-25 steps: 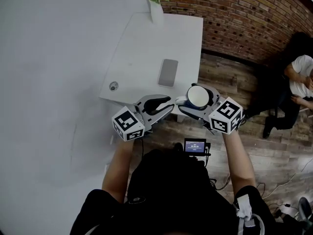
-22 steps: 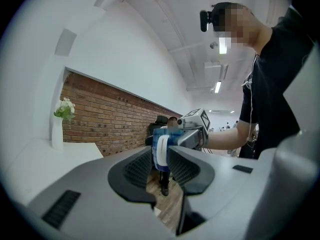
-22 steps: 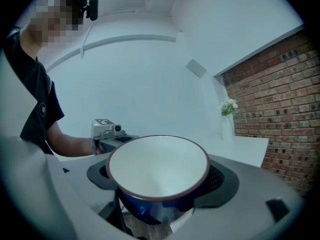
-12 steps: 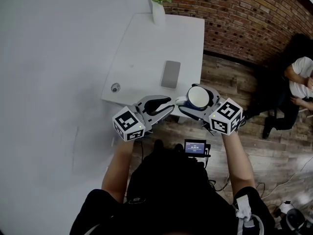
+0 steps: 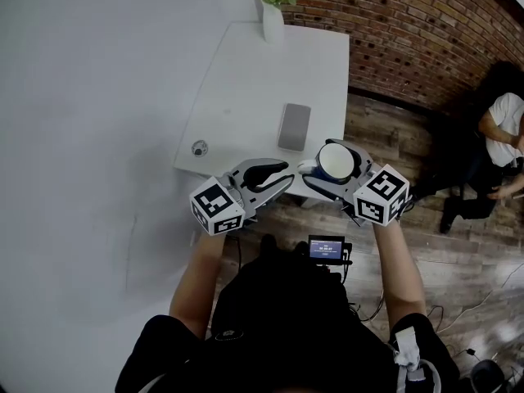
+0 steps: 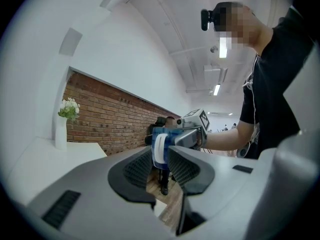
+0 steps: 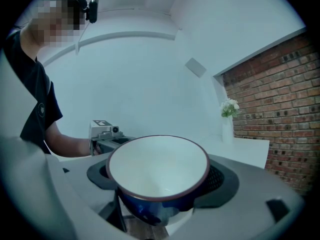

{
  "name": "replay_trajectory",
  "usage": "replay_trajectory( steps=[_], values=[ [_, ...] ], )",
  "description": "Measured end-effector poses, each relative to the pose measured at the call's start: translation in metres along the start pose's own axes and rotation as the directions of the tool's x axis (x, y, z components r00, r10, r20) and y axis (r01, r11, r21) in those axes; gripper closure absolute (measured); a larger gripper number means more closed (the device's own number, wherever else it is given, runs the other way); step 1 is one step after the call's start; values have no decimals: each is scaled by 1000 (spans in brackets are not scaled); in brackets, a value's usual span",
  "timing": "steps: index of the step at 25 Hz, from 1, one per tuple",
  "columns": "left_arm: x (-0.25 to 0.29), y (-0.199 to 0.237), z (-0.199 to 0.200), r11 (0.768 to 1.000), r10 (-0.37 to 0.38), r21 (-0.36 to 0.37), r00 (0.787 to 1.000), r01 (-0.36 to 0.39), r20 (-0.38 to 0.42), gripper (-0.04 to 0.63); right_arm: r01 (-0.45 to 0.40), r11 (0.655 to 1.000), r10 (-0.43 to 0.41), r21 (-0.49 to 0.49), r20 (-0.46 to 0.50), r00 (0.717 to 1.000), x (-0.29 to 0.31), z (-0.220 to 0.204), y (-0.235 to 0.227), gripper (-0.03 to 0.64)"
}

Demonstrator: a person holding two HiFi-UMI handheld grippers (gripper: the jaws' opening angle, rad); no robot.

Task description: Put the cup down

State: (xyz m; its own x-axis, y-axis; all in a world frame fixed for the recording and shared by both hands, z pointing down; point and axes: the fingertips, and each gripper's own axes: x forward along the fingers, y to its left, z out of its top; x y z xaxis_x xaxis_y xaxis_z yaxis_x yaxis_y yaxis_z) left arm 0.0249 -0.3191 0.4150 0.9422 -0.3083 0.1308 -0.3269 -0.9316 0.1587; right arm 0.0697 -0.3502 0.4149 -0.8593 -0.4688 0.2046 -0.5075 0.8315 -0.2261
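Note:
A blue cup [image 5: 336, 160] with a white inside sits upright between the jaws of my right gripper [image 5: 319, 159], which is shut on it. The cup hangs in the air just off the near edge of the white table [image 5: 246, 97]. In the right gripper view the cup [image 7: 157, 169] fills the gap between the pads. My left gripper [image 5: 282, 177] hovers close to the left of the cup, pointing at it. Its jaws stand a narrow gap apart with nothing between them. Through that gap, in the left gripper view, the cup [image 6: 159, 151] shows a short way off.
A grey phone [image 5: 295, 126] lies on the table's near half. A small round fitting [image 5: 199, 148] is at the near left corner, and a white vase of flowers [image 5: 273, 11] stands at the far edge. A brick wall and a seated person [image 5: 499, 137] are at the right.
Both grippers have crept a little toward the table, keeping the same distance from each other. The cup has stayed in the right gripper's jaws.

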Motion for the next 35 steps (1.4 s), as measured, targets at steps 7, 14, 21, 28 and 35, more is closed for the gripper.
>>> replay_trajectory(
  steps=[7, 14, 21, 28, 35],
  values=[
    [-1, 10, 5, 1000, 2, 6, 1000, -2, -2, 488, 17, 1000, -17, -15, 1, 1000, 8, 9, -17, 190],
    [4, 28, 8, 999, 26, 21, 1000, -25, -17, 488, 5, 1000, -5, -9, 4, 1000, 34, 13, -44, 190],
    [13, 43, -3, 999, 38, 11, 999, -37, -23, 488, 16, 1000, -16, -10, -5, 1000, 69, -10, -74, 190],
    [19, 51, -24, 999, 50, 10, 998, -50, -38, 489, 27, 996, -32, -81, -53, 998, 96, -54, -89, 190],
    [20, 64, -34, 996, 92, -17, 994, -93, -54, 489, 30, 992, -39, -119, -66, 997, 119, -84, -105, 190]
  ],
)
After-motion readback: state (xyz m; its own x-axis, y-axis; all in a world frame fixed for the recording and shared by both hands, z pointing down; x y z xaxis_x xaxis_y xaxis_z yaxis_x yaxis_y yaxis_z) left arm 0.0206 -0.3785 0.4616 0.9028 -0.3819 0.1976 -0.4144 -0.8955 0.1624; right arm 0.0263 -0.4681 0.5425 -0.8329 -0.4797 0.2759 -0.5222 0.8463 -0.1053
